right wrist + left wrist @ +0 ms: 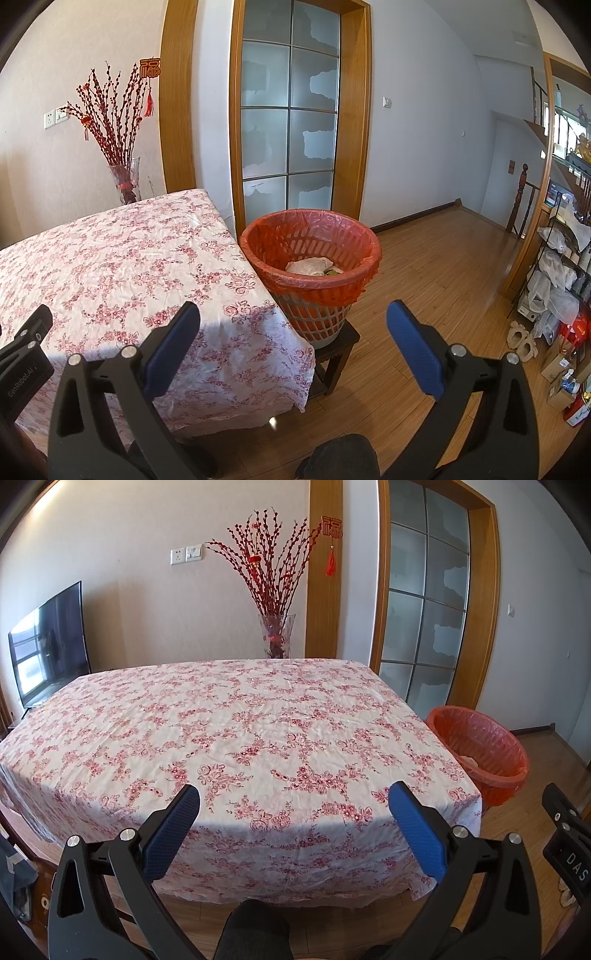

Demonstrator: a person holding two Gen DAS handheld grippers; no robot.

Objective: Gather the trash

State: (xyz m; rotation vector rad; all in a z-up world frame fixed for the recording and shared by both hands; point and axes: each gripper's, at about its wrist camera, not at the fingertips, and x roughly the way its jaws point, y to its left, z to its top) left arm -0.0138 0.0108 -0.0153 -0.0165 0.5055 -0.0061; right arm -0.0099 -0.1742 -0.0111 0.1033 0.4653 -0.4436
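Right wrist view: crumpled trash (310, 266) half hidden inside wastebasket (258, 240).

Clearance record: table and basket corner

Table (236, 720): cloth top bare, open to passage across its whole surface. Basket (310, 254): mouth unobstructed from above, standing on a stool (338, 354) hard against the table's right edge. Vase of branches (276, 627) rises behind the far edge.
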